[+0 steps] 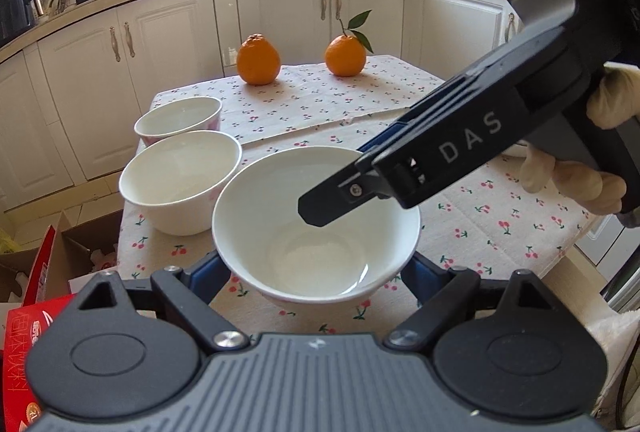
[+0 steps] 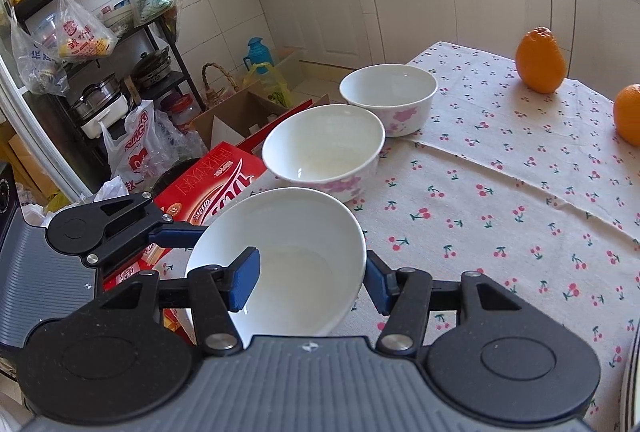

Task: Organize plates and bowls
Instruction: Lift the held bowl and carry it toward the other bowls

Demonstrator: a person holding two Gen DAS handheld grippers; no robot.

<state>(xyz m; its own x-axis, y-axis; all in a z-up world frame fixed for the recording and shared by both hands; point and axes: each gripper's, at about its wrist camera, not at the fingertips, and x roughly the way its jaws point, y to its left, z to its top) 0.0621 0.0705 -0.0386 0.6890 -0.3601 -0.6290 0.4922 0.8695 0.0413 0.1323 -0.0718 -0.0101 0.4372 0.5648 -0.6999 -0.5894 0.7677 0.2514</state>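
Note:
A plain white bowl (image 1: 316, 232) (image 2: 280, 264) hangs at the table's near left corner, partly past the edge. My left gripper (image 1: 312, 270) is shut on it, its blue pads (image 1: 208, 272) against the outer wall on both sides. My right gripper (image 2: 310, 282) (image 1: 352, 172) straddles the bowl's wall, one pad (image 2: 244, 280) inside and the other outside, shut on it. A gloved hand (image 1: 572, 184) holds the right gripper. Two flower-patterned bowls (image 1: 180, 180) (image 1: 178, 120) stand in a row behind; the right wrist view shows them too (image 2: 324, 152) (image 2: 388, 92).
Two oranges (image 1: 258, 60) (image 1: 345, 56) sit at the far end of the cherry-print tablecloth (image 2: 500, 216). Left of the table, on the floor, lie a red box (image 2: 208, 184) and open cardboard boxes (image 2: 236, 112). White cabinets (image 1: 280, 8) line the back.

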